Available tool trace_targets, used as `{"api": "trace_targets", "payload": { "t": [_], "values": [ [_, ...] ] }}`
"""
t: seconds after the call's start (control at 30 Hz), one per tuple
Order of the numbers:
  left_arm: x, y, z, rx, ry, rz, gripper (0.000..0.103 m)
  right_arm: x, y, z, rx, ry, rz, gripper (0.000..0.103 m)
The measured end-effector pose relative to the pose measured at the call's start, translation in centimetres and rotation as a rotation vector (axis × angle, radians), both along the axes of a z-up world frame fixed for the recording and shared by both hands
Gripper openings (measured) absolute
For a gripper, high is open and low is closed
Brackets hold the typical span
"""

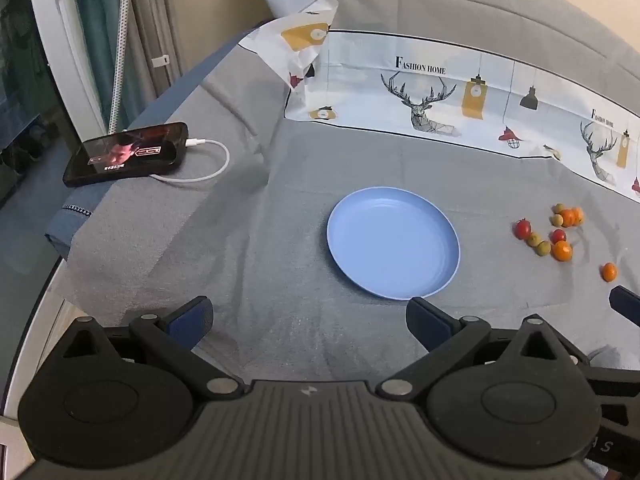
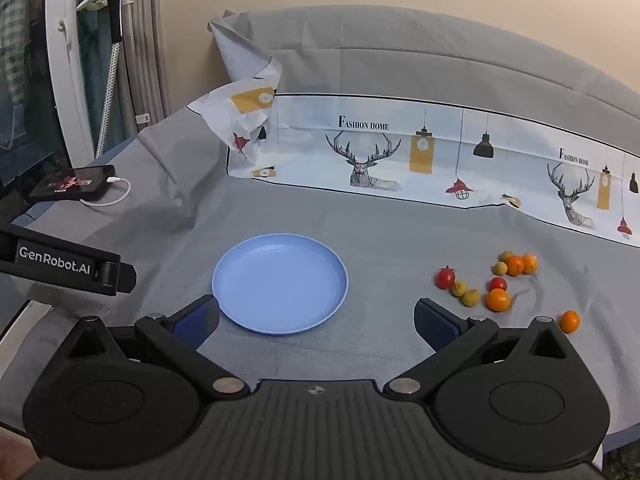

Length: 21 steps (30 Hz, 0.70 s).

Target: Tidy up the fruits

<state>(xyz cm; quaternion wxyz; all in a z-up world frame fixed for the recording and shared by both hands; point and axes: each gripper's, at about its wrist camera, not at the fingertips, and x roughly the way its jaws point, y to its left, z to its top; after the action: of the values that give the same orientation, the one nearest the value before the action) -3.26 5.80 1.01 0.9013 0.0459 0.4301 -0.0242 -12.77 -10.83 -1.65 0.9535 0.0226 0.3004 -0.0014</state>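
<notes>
Ten small round fruits (image 2: 497,299), smooth round blue plate (image 2: 280,284), grey cloth (image 2: 380,232)

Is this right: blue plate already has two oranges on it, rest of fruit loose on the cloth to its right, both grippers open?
Not quite. The blue plate is empty in both wrist views; all the fruit lies loose on the cloth to its right. The left gripper and right gripper are open.

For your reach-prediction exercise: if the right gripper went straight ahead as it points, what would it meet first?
Probably the blue plate, which lies just beyond the right gripper, between its open jaws; depth is uncertain.
</notes>
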Motion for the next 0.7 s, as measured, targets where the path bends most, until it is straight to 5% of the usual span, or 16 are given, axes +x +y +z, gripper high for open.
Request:
{"api": "trace_targets", "payload": {
  "t": [0.7],
  "values": [
    [-0.15,-0.77,0.00,0.045,-0.005,-0.028,0.103,0.07,0.04,-0.12,0.006,0.003,-0.001,0.103]
  ]
}}
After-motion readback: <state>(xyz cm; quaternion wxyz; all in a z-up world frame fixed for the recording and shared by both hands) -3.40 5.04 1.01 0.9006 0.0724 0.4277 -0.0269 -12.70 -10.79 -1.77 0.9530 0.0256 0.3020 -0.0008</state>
